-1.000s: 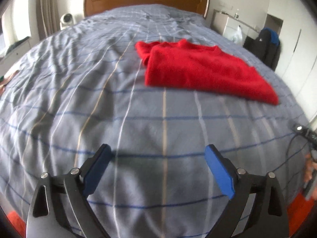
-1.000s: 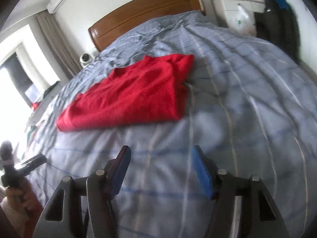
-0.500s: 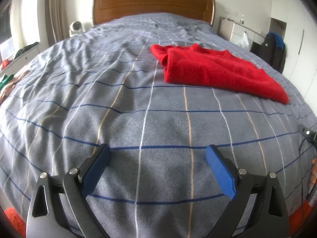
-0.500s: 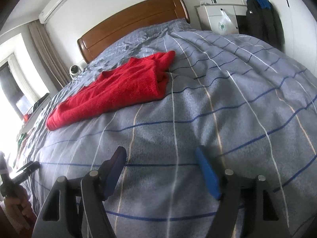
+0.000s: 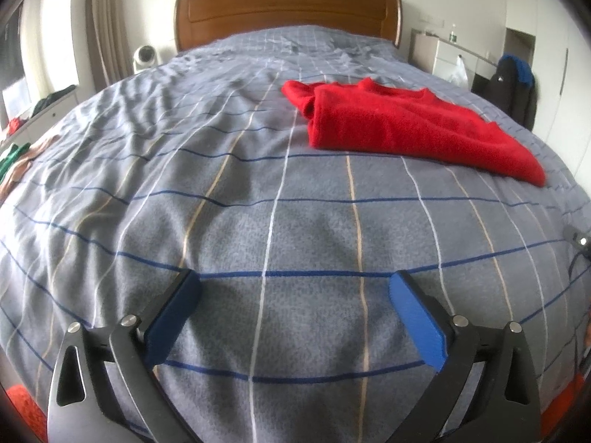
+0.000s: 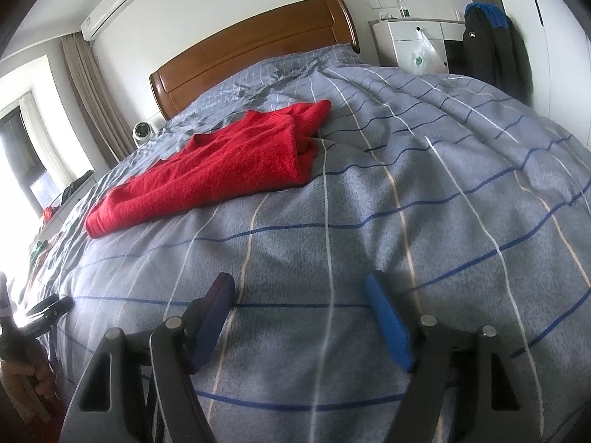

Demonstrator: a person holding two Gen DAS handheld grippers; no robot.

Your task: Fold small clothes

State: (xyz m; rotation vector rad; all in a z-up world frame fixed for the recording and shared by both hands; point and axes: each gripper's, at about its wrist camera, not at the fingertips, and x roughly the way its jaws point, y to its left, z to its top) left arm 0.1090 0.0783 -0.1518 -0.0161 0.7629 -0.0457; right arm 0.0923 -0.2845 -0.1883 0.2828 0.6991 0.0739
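A red knitted garment (image 5: pixel 406 125) lies folded in a long strip on the grey checked bed cover (image 5: pixel 221 192), to the far right in the left wrist view. In the right wrist view the same garment (image 6: pixel 221 173) lies to the far left. My left gripper (image 5: pixel 295 280) hovers over bare cover well short of it; its jaws are opening, with nothing between them. My right gripper (image 6: pixel 299 280) stands open over bare cover, also apart from the garment and holding nothing.
A wooden headboard (image 5: pixel 288 11) closes the far end of the bed. A white cabinet (image 6: pixel 413 44) and a dark jacket (image 6: pixel 491 48) stand to the right. A hand holding the left gripper (image 6: pixel 40 310) shows at the bed's left edge. Clothes (image 5: pixel 14 155) lie by the window.
Both views have steadied and swung, so the garment sits a little differently in each. The right jaws have spread wider, the left slightly. The garment has not moved on the bed.
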